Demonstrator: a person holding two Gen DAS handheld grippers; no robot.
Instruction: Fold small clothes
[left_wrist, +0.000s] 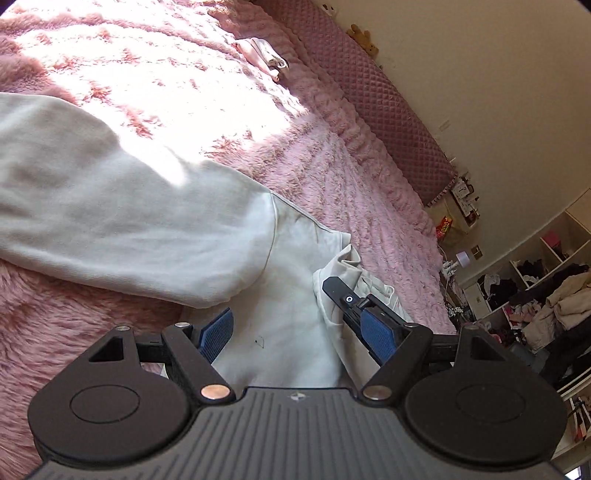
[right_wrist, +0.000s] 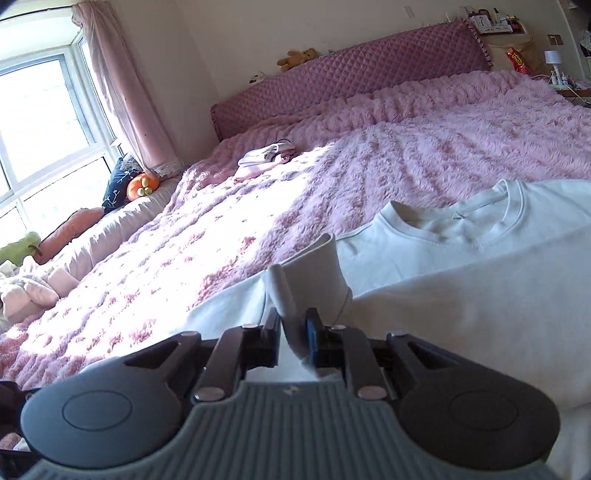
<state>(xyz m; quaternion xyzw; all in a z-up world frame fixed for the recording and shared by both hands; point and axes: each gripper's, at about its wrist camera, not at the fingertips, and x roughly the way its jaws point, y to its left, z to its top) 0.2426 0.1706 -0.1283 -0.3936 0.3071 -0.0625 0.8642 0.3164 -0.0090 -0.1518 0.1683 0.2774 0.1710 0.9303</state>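
I am holding both grippers low over the white shirt (right_wrist: 461, 266) lying spread on the pink bed (right_wrist: 369, 162). My left gripper (left_wrist: 299, 332) is standing wide apart, nothing between its blue pads (left_wrist: 218, 334), over the shirt's body beside its sleeve (left_wrist: 110, 206). My right gripper (right_wrist: 293, 332) is standing narrowly apart with a cuff (right_wrist: 314, 269) rising between its fingers, near the shirt's collar (right_wrist: 476, 221). A small folded pile (right_wrist: 264, 157) is lying well beyond the shirt, toward the headboard (right_wrist: 351, 77).
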